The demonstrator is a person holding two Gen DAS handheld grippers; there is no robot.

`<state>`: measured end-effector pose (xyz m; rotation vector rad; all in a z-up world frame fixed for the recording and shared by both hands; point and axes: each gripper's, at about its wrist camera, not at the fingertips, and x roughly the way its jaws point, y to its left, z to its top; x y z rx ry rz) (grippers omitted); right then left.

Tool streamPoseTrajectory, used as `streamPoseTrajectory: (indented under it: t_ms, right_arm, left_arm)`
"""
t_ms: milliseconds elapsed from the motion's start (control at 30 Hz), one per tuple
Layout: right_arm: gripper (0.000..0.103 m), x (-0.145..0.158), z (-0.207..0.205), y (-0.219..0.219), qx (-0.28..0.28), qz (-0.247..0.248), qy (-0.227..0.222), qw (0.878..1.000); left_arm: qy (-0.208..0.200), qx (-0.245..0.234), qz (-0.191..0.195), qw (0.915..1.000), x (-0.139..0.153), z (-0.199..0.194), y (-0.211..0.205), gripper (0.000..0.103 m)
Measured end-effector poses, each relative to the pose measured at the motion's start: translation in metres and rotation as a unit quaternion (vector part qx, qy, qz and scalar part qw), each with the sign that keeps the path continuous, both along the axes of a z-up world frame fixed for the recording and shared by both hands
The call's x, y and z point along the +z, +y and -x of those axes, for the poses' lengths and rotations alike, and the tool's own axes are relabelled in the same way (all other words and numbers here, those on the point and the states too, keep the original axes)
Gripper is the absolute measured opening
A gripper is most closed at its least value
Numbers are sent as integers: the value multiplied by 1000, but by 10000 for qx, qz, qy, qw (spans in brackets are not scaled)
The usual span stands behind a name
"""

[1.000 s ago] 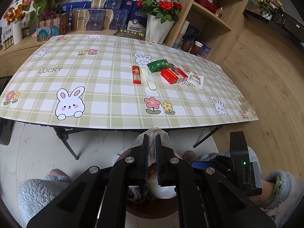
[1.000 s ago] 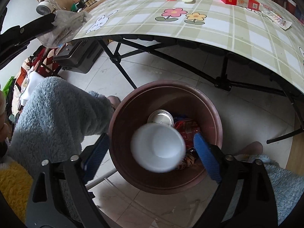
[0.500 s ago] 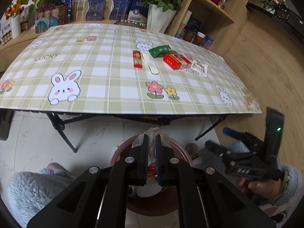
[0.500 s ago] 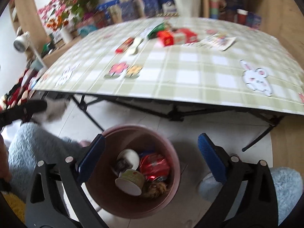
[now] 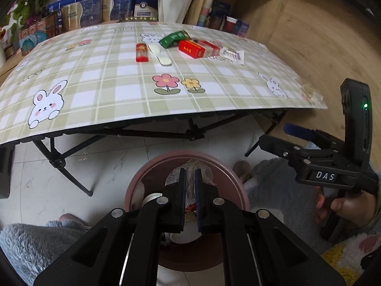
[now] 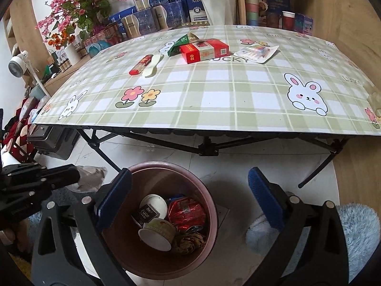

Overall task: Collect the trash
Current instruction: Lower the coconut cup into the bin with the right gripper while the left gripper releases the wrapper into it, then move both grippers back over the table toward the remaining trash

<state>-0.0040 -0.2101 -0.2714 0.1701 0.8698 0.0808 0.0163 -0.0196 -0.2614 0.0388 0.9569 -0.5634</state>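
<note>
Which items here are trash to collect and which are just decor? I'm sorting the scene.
Job:
crumpled clear plastic wrapper in left gripper
round maroon bin
red cigarette box
red lighter
green packet

Lying about:
white flower vase
blue gift boxes

The left gripper (image 5: 190,178) points steeply down, jaws clamped together; the right gripper (image 6: 190,197) tilts down, jaws spread wide.

Two black plastic grippers, left gripper (image 5: 190,178) and right gripper (image 6: 190,200), with blue ribbed finger pads, silver screws, a white "DAS" label, a green light; fluffy grey-blue sleeves (image 5: 28,245).
</note>
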Motion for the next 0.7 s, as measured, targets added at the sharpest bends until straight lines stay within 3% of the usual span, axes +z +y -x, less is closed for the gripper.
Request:
streamPoseTrajectory:
  t_ms: [333,433,500,633,700]
  right_arm:
    - [96,-3,0,0,0,-43,51,10000]
    - [96,-3,-1,2,40,-37,63,10000]
    - [97,-3,-1,2,64,-34,62,10000]
    - [97,-2,0,3,75,-23,42,10000]
    - [97,-3,0,2,66,-33,31,10000]
  left_arm:
    - [156,129,61,9998,-6,-4,5,7]
    - [171,155,44,9997,-7,-4,6,14]
    - [163,185,37,9997,-6,-5,7,30]
    - [53,278,80,9996,-2,-4,9,50]
    - [-30,369,103,9993,0,-4,12,65]
